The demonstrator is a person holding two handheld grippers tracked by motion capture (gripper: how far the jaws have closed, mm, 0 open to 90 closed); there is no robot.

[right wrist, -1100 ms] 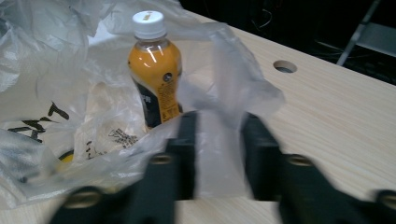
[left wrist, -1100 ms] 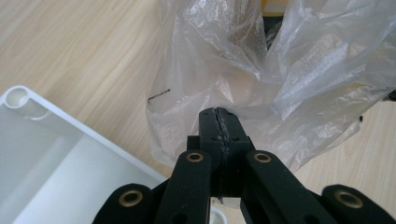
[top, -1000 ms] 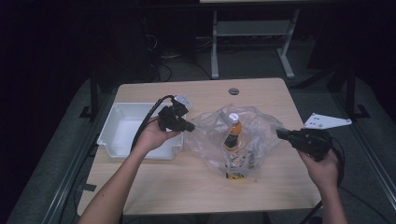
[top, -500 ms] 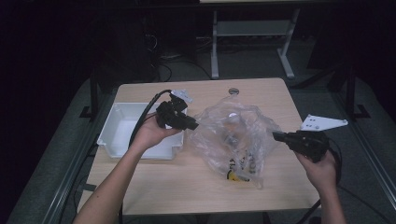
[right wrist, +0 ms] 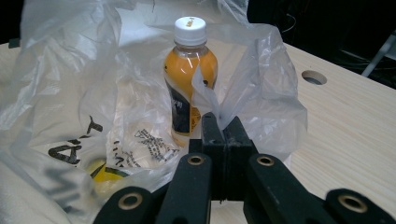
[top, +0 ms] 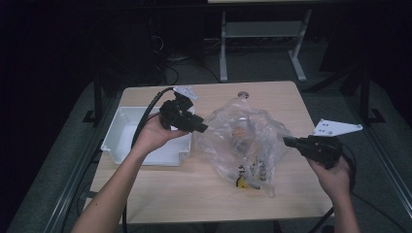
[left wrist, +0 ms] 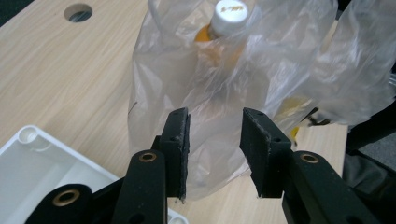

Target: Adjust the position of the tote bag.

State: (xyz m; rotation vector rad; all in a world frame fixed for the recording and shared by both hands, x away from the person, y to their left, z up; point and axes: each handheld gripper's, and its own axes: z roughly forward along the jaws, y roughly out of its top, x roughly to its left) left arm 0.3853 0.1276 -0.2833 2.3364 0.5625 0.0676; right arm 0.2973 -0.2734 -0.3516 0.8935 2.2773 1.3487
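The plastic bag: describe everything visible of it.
The bag is thin, clear, crinkled plastic with black printed lettering and a yellow patch low down. It stands slumped on the wooden table, right of the white tray. Inside stands an upright bottle of orange drink with a white cap. The right gripper is shut on a flap of its edge. The left gripper has just been opening, its jaws now apart, with bag film seen between them.

A lab-like workroom — bare wooden table (top: 160, 194) with a cable hole (top: 242, 94), dark metal frames behind.
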